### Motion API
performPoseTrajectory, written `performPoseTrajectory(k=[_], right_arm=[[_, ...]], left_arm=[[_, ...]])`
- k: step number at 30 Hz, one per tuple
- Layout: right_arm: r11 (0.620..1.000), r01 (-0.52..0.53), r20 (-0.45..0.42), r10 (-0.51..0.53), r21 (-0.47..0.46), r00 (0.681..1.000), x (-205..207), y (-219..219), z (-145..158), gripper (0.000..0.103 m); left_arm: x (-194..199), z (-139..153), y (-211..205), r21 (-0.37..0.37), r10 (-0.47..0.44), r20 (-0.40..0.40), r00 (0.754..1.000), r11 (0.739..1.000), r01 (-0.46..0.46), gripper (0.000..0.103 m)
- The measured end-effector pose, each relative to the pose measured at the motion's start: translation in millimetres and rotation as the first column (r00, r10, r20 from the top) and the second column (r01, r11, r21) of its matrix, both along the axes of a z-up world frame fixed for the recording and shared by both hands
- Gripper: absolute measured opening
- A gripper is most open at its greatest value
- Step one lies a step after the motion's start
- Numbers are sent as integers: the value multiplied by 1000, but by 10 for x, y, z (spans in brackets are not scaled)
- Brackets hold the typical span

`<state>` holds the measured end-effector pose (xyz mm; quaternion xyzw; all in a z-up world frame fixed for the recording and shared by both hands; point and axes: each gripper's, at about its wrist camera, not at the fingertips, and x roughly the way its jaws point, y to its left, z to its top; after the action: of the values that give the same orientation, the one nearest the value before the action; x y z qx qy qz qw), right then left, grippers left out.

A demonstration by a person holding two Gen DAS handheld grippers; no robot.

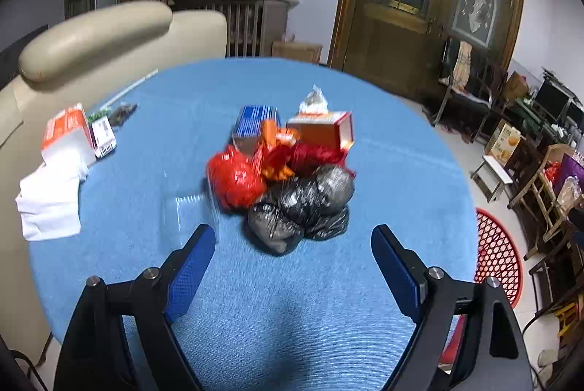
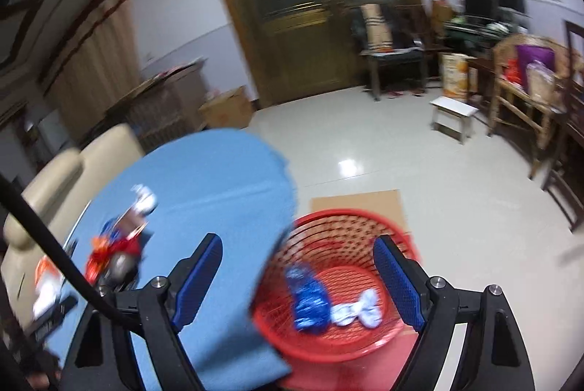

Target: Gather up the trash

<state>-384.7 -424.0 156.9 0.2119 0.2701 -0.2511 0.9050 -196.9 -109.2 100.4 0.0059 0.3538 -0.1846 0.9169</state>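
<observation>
1. the left gripper (image 1: 294,245) is held spread wide and empty above the blue table (image 1: 401,172), pointed at a trash pile (image 1: 284,172) of red and black bags and small boxes.
2. the right gripper (image 2: 297,256) is spread wide, nothing between its fingers, over the table edge and a red basket (image 2: 328,347).
3. a blue wrapper (image 2: 308,299) and a white wrapper (image 2: 357,312) are seen lying in the basket.

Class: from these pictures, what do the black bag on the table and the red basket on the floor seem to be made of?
Black bag: probably thin plastic film, glossy, crinkled with bright highlights.
Red basket: likely rigid moulded plastic, with an even open lattice wall and a smooth rim.
</observation>
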Motion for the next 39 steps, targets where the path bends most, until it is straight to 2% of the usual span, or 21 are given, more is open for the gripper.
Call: performPoseTrajectory(k=[7,15,27,33,35,37,39], right_arm=[[990,-134,3,134,-48,991,5,525,29,87],[988,-142,11,143,-59,990,-44,682,52,87],[994,-90,9,90,-62,996,-126,502,101,87],[994,-18,27,21,-108,999,-115,189,272,87],[993,20,2,-20,-117,1000,13,6,254,88],[997,33,-29,-36,-74,999,160,-113,150,88],[1000,-9,-34,9,-6,999,315,-101,42,88]], left_arm=[[-263,225,144,-25,0,76,997,1000,2,88],[-317,304,273,-56,35,106,994,998,-29,89],[-185,252,185,-39,28,106,994,999,-24,89],[-32,193,220,-16,50,100,994,999,-48,89],[47,156,256,2,78,98,992,997,-79,89],[118,126,305,21,116,88,989,993,-118,89],[163,113,399,21,163,82,983,986,-166,89]])
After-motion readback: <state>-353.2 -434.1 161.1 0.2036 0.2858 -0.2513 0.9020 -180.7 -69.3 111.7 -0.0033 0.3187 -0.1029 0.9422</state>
